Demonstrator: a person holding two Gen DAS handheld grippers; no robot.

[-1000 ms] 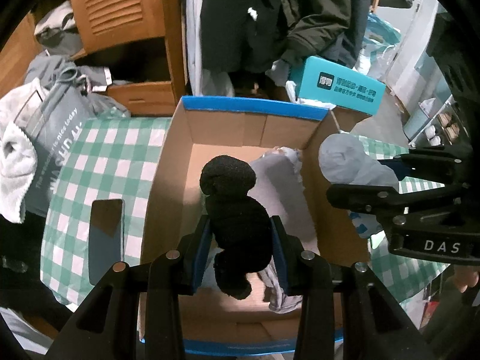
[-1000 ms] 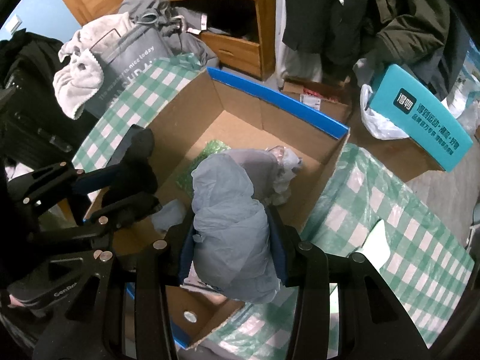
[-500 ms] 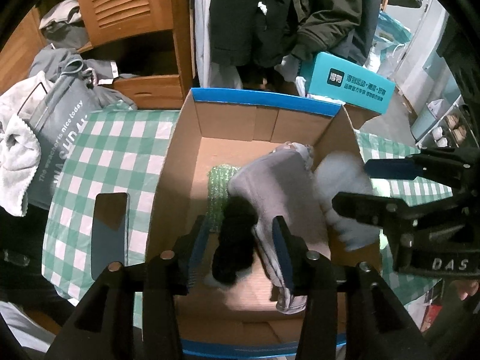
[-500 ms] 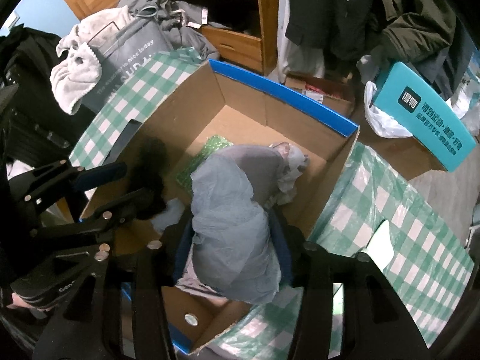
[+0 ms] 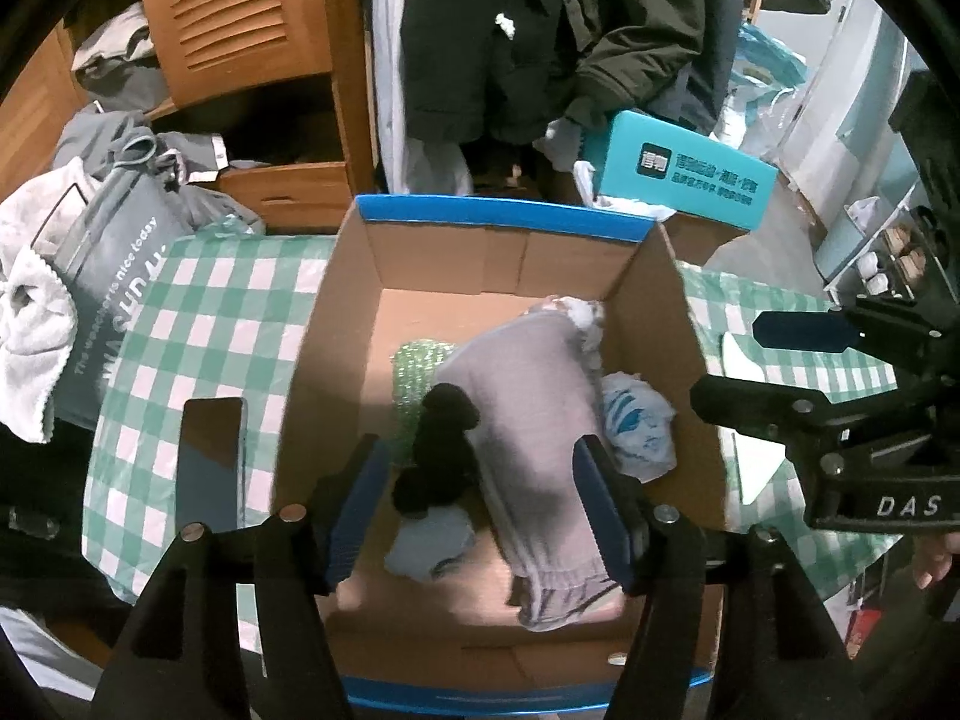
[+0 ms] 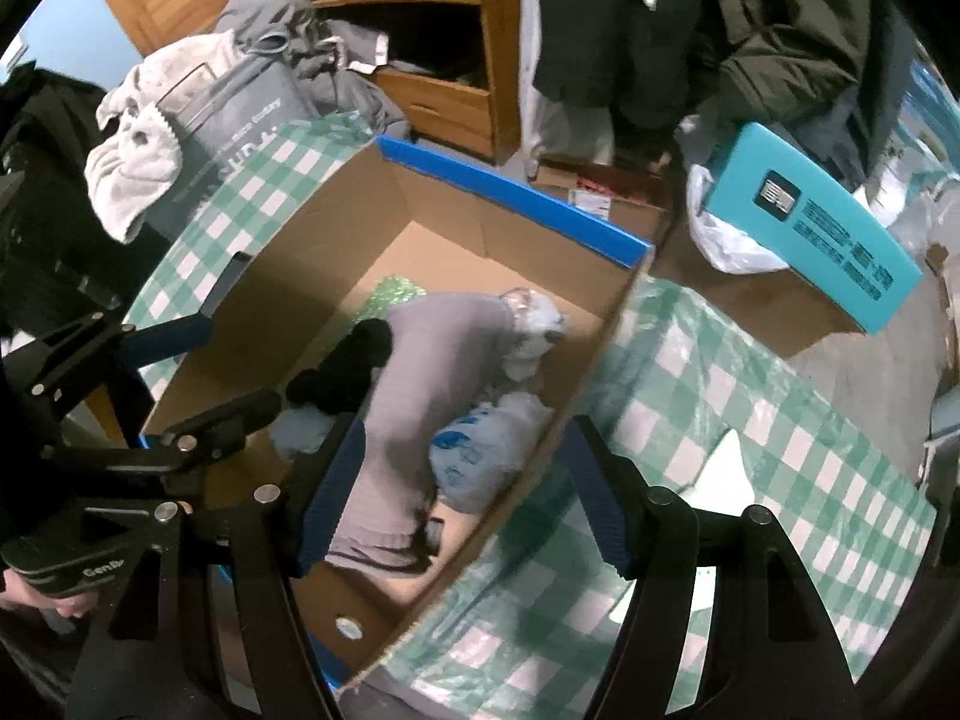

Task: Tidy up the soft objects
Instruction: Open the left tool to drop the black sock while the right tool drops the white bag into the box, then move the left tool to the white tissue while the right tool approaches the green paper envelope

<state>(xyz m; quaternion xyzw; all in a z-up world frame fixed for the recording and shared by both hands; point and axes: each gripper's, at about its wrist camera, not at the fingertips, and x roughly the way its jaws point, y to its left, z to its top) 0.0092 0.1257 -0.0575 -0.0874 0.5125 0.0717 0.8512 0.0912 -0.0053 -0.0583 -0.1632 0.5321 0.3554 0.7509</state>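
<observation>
Left gripper (image 5: 480,495) hangs over the cardboard box (image 5: 336,324), pointing steeply down; jaws opening, pads clear of everything, nothing gripped. Directly below between them, inside the box, a black soft bundle (image 5: 441,450) lies on the box floor, partly over a small blue-grey piece (image 5: 429,543).

Right gripper (image 6: 462,492) hangs over the box's right wall, jaws likewise opening, nothing pressed between the pads. Beneath it a grey-blue printed bundle (image 6: 486,456) rests in the box against that wall.

Between the two bundles a long grey garment (image 5: 534,420) lies stretched along the box floor, a white crumpled item (image 5: 585,315) at its far end. A green sparkly piece (image 5: 414,372) shows beside the garment, partly under it.

The box has blue-taped rims and stands on a green-and-white checked cloth (image 5: 198,312). A dark flat slab (image 5: 210,462) lies on the cloth left of the box. Beyond: a grey printed bag (image 5: 114,300) with a white towel (image 5: 30,324) over it, a wooden cabinet (image 5: 240,18), hanging dark coats (image 5: 540,30), a teal carton (image 5: 684,174).
</observation>
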